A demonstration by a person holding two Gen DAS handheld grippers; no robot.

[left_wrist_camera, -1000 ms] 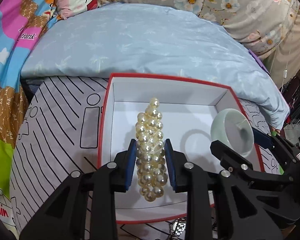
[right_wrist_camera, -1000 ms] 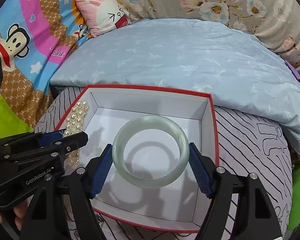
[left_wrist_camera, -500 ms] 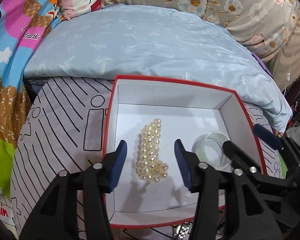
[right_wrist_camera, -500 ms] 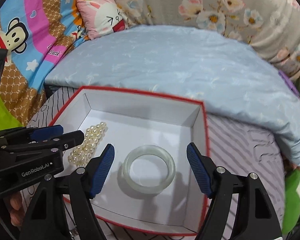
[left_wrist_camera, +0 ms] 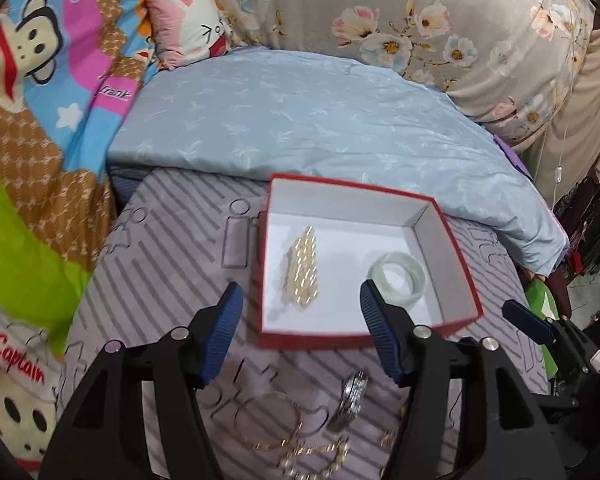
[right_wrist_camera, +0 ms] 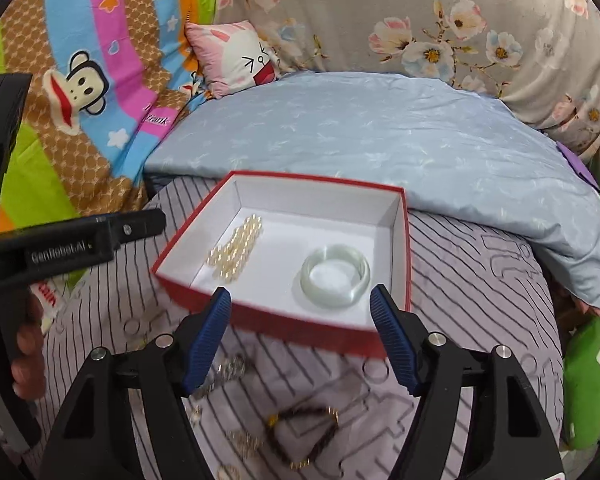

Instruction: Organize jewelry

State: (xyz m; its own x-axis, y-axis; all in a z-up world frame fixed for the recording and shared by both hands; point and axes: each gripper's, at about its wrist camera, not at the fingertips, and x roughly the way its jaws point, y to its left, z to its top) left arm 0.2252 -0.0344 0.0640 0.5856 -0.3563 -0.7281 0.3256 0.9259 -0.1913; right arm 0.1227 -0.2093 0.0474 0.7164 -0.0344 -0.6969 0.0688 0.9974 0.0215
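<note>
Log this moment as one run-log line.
left gripper: open, just widened | right gripper: open | pearl bracelet, jade bangle: in red box

A pale blue quilt [left_wrist_camera: 320, 128] fills mid-frame; a pink cartoon pillow [left_wrist_camera: 188, 28] sits upper left, a flowered cover [left_wrist_camera: 460, 32] upper right.

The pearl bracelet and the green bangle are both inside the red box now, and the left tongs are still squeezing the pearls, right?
Not quite. The pearl bracelet and green bangle do lie inside the red box, but the left tongs have just opened and are empty, pulled back from the pearls. The left wrist view shows this.
</note>
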